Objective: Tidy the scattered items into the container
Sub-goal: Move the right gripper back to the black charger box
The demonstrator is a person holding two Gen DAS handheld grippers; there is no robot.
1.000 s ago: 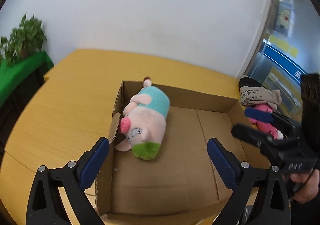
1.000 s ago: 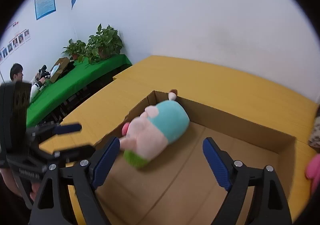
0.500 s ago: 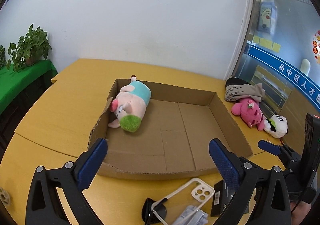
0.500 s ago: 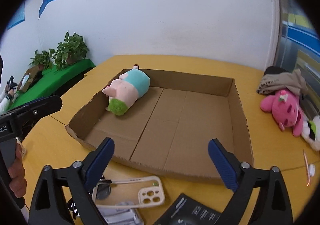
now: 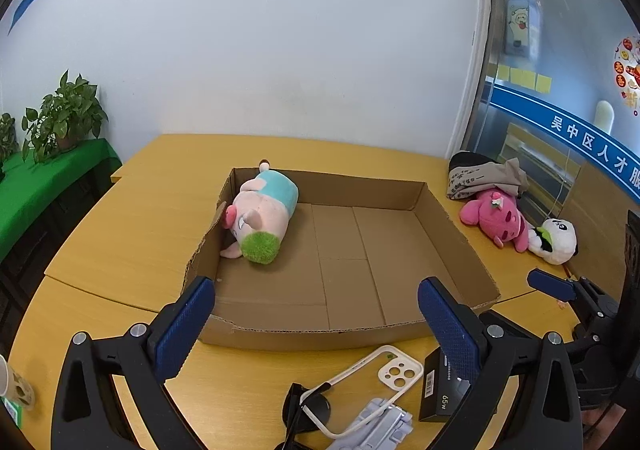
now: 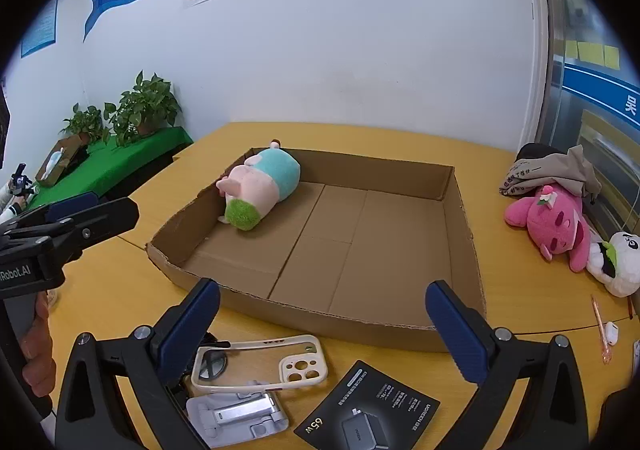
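On the yellow table (image 5: 132, 234) sits a shallow cardboard box (image 5: 456, 234), flaps open. At its 10 o'clock corner a pig plush (image 5: 262, 216) with a teal body and green tuft lies on its side against the left wall; the other part of the box floor is bare cardboard.

At 3 o'clock of the box, on the table, a pink plush (image 6: 556, 224) lies touching a white panda plush (image 6: 618, 262), with a grey cloth bundle (image 6: 552, 170) just behind them. A thin pink pen (image 6: 600, 326) and a small white object lie at 4 o'clock; what the object is I cannot tell.

At 6 o'clock, just outside the front wall, lie a cream phone case (image 6: 260, 360) over dark glasses (image 6: 212, 364), a grey folding stand (image 6: 240, 416) below them, and a black charger box (image 6: 368, 412) marked 65w beside it.

The left gripper (image 5: 316, 326) stands wide open with nothing between its 2 blue pads, above the case. The right gripper (image 6: 322, 330) has just been opening and is spread fully, also empty, over the same clutter. Each gripper shows at the edge of the other's view, and fingers of a hand (image 6: 38, 350) wrap the left one's handle.

At 9 o'clock, beyond the table, potted plants (image 6: 146, 108) stand on a green surface.
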